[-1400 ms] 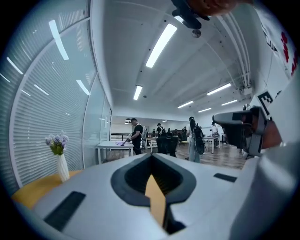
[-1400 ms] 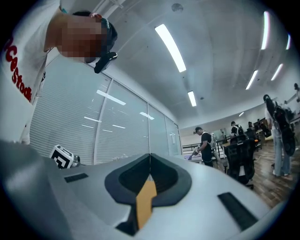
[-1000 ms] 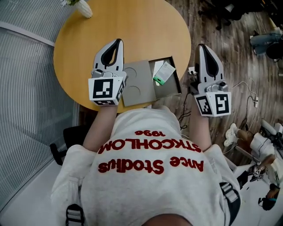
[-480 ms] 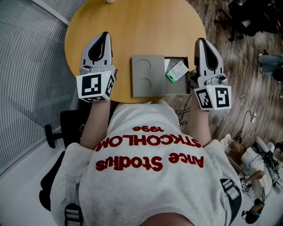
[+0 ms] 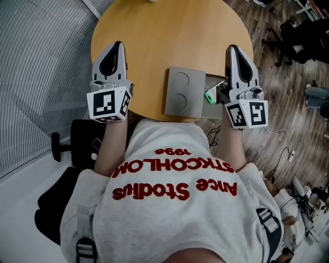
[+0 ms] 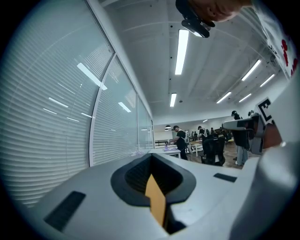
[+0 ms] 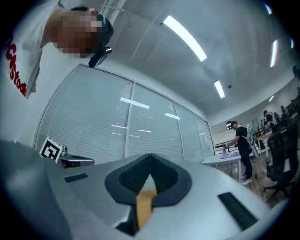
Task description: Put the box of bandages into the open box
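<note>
A small white and green box of bandages (image 5: pixel 210 96) lies inside the open grey box (image 5: pixel 214 79) at the near edge of the round wooden table (image 5: pixel 169 36). The grey lid (image 5: pixel 182 97) lies flat just left of it. My left gripper (image 5: pixel 117 46) is shut and empty, held left of the lid. My right gripper (image 5: pixel 234 49) is also shut and empty, and it covers the open box's right side. Both gripper views look up at ceiling and glass walls, with the left gripper (image 6: pixel 150 161) and the right gripper (image 7: pixel 150 161) each showing jaws closed together.
A glass wall with blinds (image 5: pixel 36 67) runs along the left. A black chair base (image 5: pixel 67 149) stands on the floor below the left arm. Cables (image 5: pixel 280 138) and office chairs (image 5: pixel 303 41) are on the wooden floor at the right. A white object (image 5: pixel 152 1) sits at the table's far edge.
The head view has shifted, so the table and boxes sit further right and lower in the frame. Both grippers stay shut either side of the box; the right one now hides more of it.
</note>
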`<state>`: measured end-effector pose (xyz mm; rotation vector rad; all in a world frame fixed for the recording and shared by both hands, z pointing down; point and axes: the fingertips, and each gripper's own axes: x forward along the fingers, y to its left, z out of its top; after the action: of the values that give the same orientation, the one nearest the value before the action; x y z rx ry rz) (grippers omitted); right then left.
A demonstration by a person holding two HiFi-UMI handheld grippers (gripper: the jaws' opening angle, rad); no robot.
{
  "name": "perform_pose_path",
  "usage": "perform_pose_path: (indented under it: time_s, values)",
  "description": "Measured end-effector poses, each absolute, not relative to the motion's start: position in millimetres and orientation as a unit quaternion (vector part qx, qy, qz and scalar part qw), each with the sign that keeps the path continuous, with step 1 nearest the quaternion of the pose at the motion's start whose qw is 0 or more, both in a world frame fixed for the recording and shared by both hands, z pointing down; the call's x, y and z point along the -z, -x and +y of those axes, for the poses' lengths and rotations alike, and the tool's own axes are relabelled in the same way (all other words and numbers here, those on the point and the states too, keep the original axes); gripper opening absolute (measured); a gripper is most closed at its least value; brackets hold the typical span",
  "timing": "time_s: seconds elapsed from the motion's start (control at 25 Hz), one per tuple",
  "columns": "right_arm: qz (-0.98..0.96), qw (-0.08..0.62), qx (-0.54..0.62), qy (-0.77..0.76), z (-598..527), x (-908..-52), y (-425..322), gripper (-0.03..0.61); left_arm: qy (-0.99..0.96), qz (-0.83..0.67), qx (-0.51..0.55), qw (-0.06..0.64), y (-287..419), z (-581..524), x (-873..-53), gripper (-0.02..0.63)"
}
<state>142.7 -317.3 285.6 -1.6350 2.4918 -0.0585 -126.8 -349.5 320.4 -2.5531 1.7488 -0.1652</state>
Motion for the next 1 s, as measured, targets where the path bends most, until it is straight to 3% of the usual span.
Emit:
perform_pose_path:
  time_s: [1.0]
  values:
    - [0.82,0.089,0.009,0.565,-309.7,-275.6,-159.7,0.006,0.833,0.552,0.031,0.027,111.7,-347.2,-312.8,0.006]
